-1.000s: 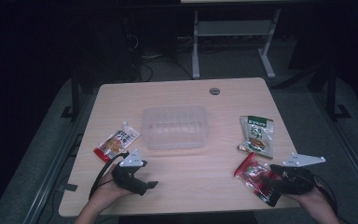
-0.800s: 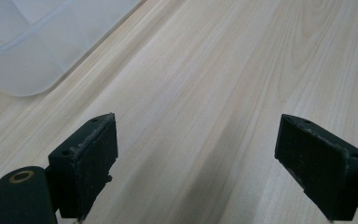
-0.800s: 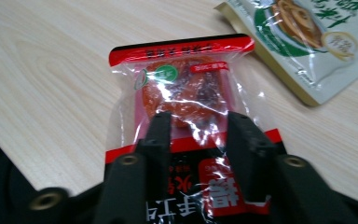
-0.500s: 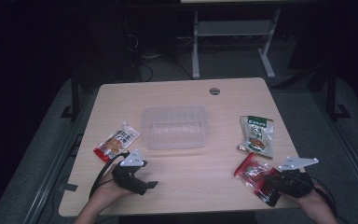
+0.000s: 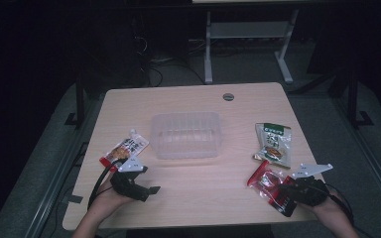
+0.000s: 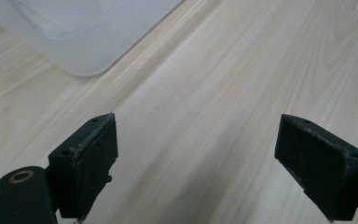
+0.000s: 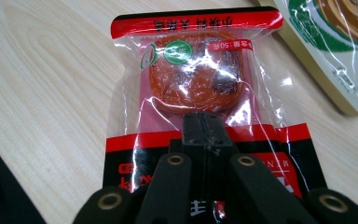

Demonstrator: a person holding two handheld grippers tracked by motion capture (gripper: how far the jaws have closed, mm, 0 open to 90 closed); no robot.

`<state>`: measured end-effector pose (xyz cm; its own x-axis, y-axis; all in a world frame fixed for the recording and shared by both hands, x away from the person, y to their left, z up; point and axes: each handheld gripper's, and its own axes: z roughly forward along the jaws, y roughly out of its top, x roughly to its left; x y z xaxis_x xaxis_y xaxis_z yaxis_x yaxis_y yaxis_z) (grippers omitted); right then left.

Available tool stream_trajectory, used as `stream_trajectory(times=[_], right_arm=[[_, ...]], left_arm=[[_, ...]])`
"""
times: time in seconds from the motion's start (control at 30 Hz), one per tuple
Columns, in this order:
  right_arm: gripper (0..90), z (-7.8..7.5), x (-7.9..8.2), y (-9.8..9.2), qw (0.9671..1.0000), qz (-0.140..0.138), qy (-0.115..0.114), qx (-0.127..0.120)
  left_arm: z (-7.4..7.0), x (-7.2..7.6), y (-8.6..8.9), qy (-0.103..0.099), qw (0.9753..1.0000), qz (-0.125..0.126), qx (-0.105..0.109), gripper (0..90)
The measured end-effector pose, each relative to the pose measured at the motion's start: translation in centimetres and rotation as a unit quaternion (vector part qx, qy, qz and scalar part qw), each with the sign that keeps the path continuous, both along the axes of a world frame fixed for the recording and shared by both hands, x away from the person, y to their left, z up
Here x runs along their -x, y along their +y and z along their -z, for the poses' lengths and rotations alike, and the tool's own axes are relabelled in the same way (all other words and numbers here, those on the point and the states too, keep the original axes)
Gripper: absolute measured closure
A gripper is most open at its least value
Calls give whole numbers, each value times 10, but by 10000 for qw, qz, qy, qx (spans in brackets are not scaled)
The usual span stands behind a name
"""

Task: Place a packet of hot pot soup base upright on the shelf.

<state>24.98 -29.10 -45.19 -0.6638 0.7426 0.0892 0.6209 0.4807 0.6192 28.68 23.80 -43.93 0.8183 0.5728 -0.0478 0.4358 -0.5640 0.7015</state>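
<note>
A red snack packet (image 5: 264,178) with a round orange-brown piece inside lies on the wooden table (image 5: 218,183) at the front right. My right gripper (image 5: 284,197) is shut on its near end; in the right gripper view the closed jaws (image 7: 204,126) pinch the clear film of the red packet (image 7: 193,77). My left gripper (image 5: 148,191) rests at the front left, open, with bare wood between its pads (image 6: 86,163). A clear plastic container (image 5: 186,135) stands at the table's middle, its corner (image 6: 74,37) just beyond the left jaws.
A green-and-white packet (image 5: 274,143) lies just beyond the red one, its edge (image 7: 335,51) at the upper right of the right gripper view. A red-and-white packet (image 5: 126,148) lies left of the container. The table has a round cable hole (image 5: 228,96) at the back.
The right gripper has shifted slightly to the left while holding the red packet. The left gripper has stayed in place.
</note>
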Motion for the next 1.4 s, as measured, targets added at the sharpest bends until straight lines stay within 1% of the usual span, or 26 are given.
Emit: stream_trajectory(times=[0.03, 0.13, 0.2, 0.5, 0.8, 0.83, 0.87, 1.0, 1.17, 1.3, 1.37, 1.4], right_arm=[[896, 0, -1, 1, 10000, -1, 27, 10], [898, -1, -4, 5, 10000, -55, 12, 42], [898, -1, -7, 7, 9999, -107, 17, 54], [898, -1, -17, 18, 9996, -265, 11, 86], [899, -2, -34, 33, 9988, -467, -26, 157], [899, -2, -34, 33, 9988, -467, -26, 157], [899, -1, -38, 37, 9986, -512, -40, 154], [899, -2, -44, 43, 9982, -577, -35, 182], [900, -2, -54, 56, 9971, -719, -85, 241], [900, -6, -56, 63, 9963, -796, -202, 264], [900, -9, -58, 65, 9962, -789, -268, 233], [900, -11, -61, 67, 9961, -772, -336, 246]], left_arm=[[0, 0, 1, -6, 10000, -35, 2, 127], [-1, -2, 7, 0, 9999, -122, -13, 127], [-1, -3, 10, 5, 9998, -207, 22, 128], [-1, -6, 19, -20, 9994, -354, 32, 128], [-2, -6, 19, -46, 9994, -347, 38, 127], [-2, -6, 19, -46, 9994, -347, 38, 128], [-2, -6, 19, -45, 9994, -353, 44, 128], [-2, -5, 19, -51, 9994, -340, 41, 127], [-2, -6, 19, -26, 9995, -318, 21, 128], [-2, -5, 18, -19, 9996, -293, 14, 128], [-2, -5, 17, -4, 9996, -277, -5, 128], [-2, -5, 17, -7, 9996, -277, 6, 128]])
